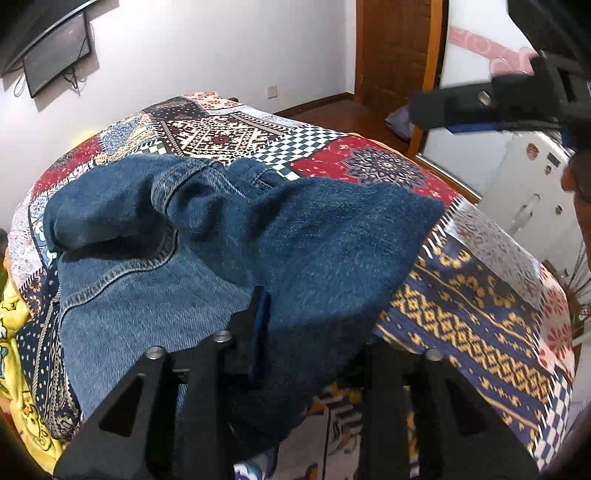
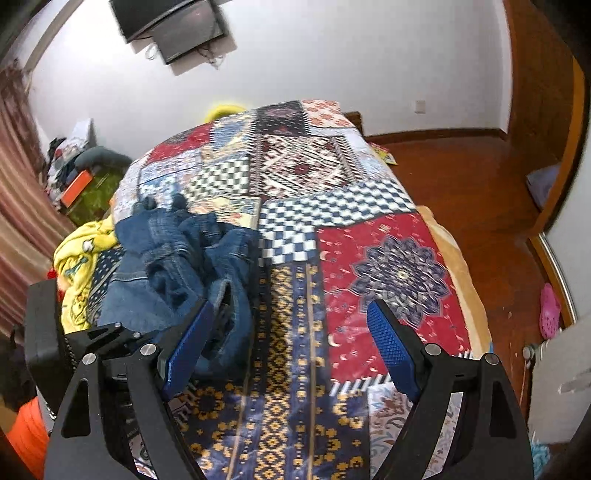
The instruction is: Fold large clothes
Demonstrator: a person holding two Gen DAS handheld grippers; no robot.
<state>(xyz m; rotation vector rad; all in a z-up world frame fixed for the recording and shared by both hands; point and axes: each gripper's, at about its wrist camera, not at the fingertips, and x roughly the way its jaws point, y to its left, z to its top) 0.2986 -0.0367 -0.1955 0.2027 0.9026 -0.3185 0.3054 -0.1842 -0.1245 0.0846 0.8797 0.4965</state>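
A large blue denim garment [image 1: 221, 236] lies bunched on the patchwork bedspread [image 1: 461, 302]. My left gripper [image 1: 262, 317] is shut on the denim's near edge and holds a fold of it draped over its fingers. In the right wrist view the denim [image 2: 173, 258] sits crumpled at the left of the bed. My right gripper [image 2: 291, 347] is open and empty above the bedspread [image 2: 369, 258], its blue left pad [image 2: 188, 350] just beside the denim. The right gripper also shows, blurred, at the upper right of the left wrist view [image 1: 491, 103].
A yellow printed cloth [image 2: 81, 258] lies at the bed's left edge. A wall TV [image 2: 173, 22] hangs beyond the bed. Wooden floor [image 2: 480, 206], a wooden door [image 1: 395, 51] and a white cabinet [image 1: 532, 192] are on the right. Clutter [image 2: 70, 166] sits at the left.
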